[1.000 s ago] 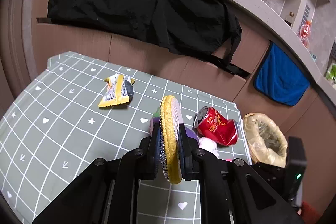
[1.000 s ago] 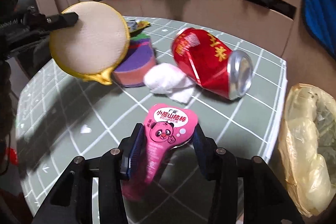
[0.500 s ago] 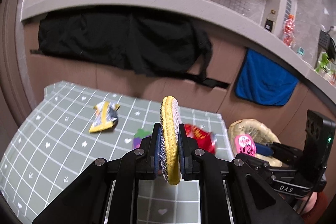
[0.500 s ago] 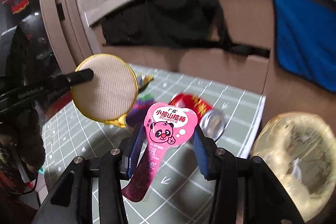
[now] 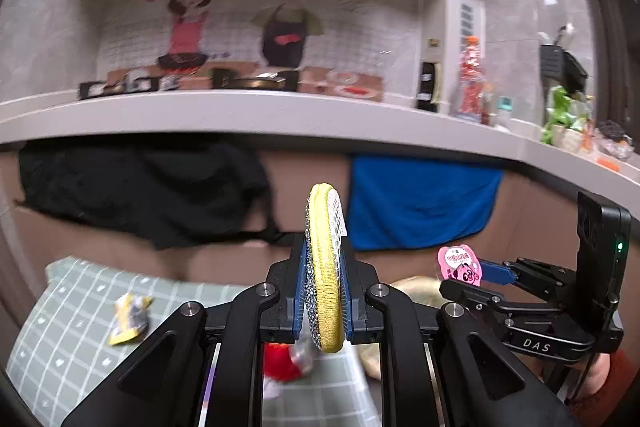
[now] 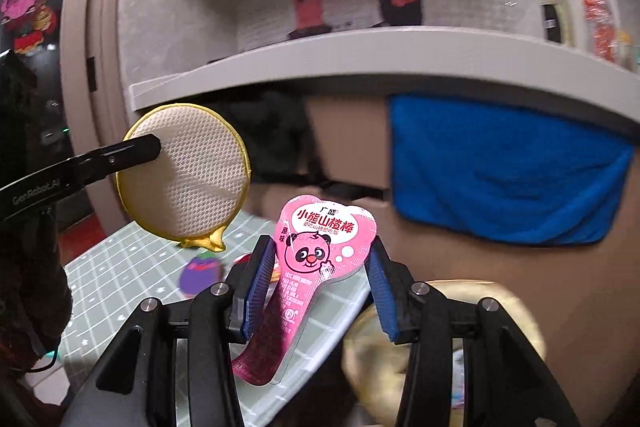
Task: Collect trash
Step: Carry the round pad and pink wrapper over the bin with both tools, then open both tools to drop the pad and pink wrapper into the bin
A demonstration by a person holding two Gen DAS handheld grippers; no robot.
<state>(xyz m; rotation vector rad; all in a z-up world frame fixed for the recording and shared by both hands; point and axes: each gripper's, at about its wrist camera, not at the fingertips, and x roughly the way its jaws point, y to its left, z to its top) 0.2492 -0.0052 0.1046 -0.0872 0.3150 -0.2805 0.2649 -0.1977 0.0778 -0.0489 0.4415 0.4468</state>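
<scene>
Kitchen-like room: grey shelf along the back wall, cartoon couple on the tiles above it, black cloth and blue towel (image 5: 420, 203) hanging below. Grid-patterned table (image 5: 68, 307) sits low in both views.

Left tool (image 5: 323, 291): jaws nearly together, clamped on a round yellow-rimmed scrub pad (image 5: 324, 267), held edge-on and clear of the table. Right tool (image 6: 320, 287): jaws partly apart, gripping a pink candy wrapper (image 6: 320, 251) across its wide head, tail hanging loose below.

Trash left on the table: yellow snack wrapper (image 5: 128, 319), red can (image 5: 280, 363), purple item (image 6: 200, 271). Lined bin (image 6: 452, 311) stands off the table's right edge, just below the right tool.

Step in hand, as I judge it: carry both pieces to the bin. Do it well by centring each tool over the bin mouth before releasing; wrapper is light and may cling or drift, so lower it close first. Release one at a time to keep the tools from colliding.
</scene>
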